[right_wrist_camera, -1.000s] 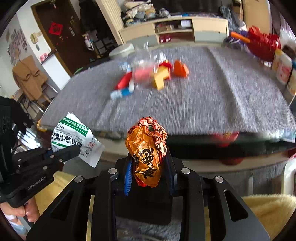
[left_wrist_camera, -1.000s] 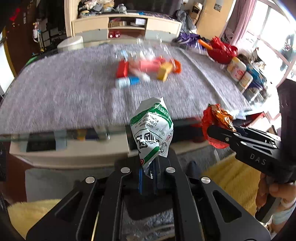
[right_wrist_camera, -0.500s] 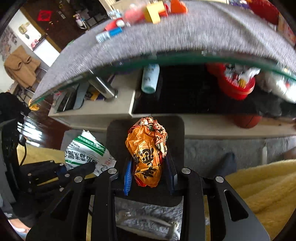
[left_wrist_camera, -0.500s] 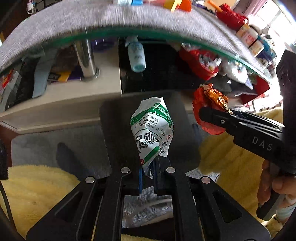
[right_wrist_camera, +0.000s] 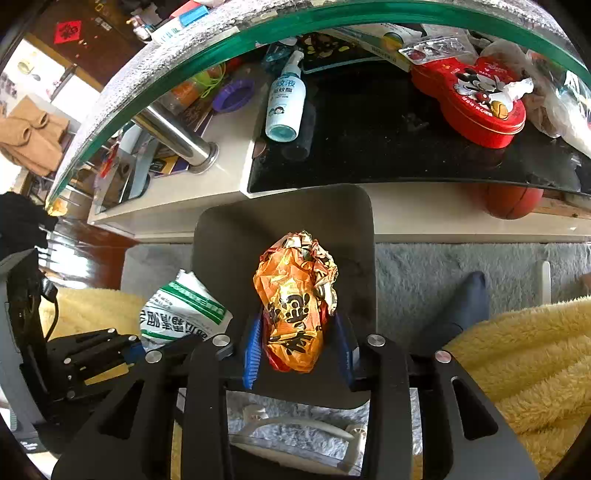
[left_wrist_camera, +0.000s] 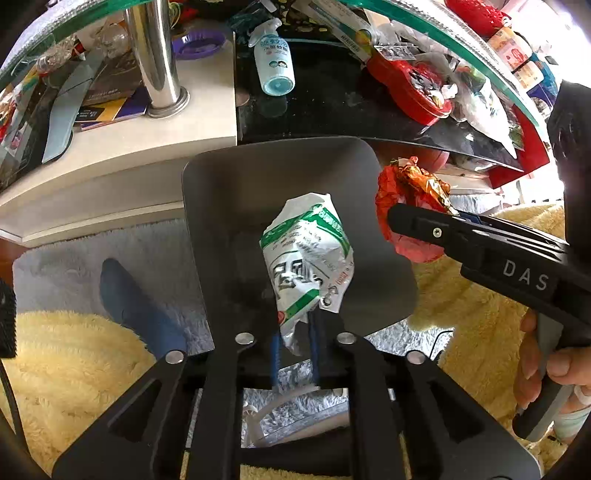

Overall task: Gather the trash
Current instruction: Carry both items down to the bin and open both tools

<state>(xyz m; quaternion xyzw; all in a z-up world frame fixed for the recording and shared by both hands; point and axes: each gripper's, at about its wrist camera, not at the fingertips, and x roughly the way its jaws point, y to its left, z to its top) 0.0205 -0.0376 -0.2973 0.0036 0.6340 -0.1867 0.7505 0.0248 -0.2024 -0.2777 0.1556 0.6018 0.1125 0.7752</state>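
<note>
A dark grey bin (left_wrist_camera: 240,206) stands open on the rug below both grippers. My left gripper (left_wrist_camera: 294,354) points down into it, and a crumpled white and green wrapper (left_wrist_camera: 306,258) stands between its blue pads. The jaws are opening and a thin gap shows beside the wrapper's tip. My right gripper (right_wrist_camera: 298,347) hangs over the same bin (right_wrist_camera: 229,258) with a crumpled orange wrapper (right_wrist_camera: 295,295) between its pads. These jaws are opening too, with dark slits on both sides of the wrapper. Each view shows the other gripper and its wrapper beside it.
A glass table edge (right_wrist_camera: 258,33) arches just ahead, over a cluttered lower shelf with a spray bottle (left_wrist_camera: 275,55), a red tin (right_wrist_camera: 476,99) and a chrome leg (left_wrist_camera: 159,74). A yellow fluffy blanket (left_wrist_camera: 74,369) flanks the bin. A foot in a blue sock (left_wrist_camera: 136,306) rests on the grey rug.
Both grippers sank from above the tabletop to below its glass edge and tipped down over the bin. Both pairs of pads have parted a little from their wrappers.
</note>
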